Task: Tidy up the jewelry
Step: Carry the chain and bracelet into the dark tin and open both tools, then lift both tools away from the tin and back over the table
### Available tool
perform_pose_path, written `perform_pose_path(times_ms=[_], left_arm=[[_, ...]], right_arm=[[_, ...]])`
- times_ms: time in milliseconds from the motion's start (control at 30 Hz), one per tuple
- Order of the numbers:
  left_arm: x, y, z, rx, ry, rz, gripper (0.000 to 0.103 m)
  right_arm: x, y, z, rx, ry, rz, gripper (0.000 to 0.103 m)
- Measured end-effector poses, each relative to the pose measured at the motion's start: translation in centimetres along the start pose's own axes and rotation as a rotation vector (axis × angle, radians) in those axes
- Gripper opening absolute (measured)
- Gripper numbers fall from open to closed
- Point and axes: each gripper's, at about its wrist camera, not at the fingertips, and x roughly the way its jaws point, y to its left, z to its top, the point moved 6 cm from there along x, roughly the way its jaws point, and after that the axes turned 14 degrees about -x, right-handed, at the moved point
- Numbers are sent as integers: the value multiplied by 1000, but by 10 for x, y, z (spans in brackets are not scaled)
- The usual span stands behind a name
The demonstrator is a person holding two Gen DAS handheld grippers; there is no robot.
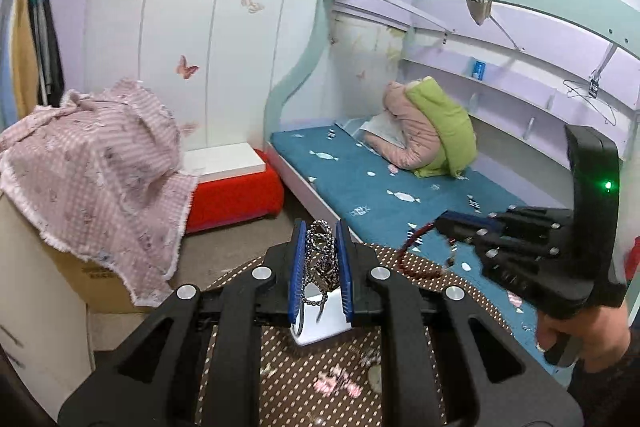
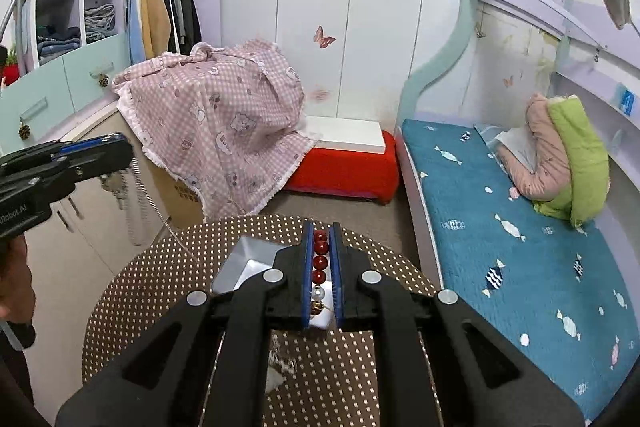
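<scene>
My left gripper is shut on a silver chain necklace, bunched between its blue pads, held above a white tray on the round dotted table. My right gripper is shut on a red bead bracelet with a white bead and gold charm, held above the same silver-white tray. The right gripper shows in the left wrist view with the red bracelet hanging from it. The left gripper shows in the right wrist view with the chain dangling.
A cardboard box under a pink checked cloth stands left of the table. A red stool with a white top sits behind. A bed with a blue mattress runs along the right. A small pink item lies on the table.
</scene>
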Motion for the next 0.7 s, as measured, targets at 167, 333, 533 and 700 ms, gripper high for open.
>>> perform_pose_path(times_ms=[167, 333, 533, 700], left_arm=[[47, -4, 2, -10, 73, 8, 16], [95, 7, -19, -42, 168, 40, 16], [110, 32, -38, -90, 175, 131, 85], [88, 44, -39, -104, 120, 205, 96]], right_arm=[[36, -1, -4, 6, 64, 38, 7], [73, -1, -18, 51, 132, 103, 7], [88, -5, -33, 113, 165, 135, 38], [67, -12, -34, 150, 108, 98, 95]])
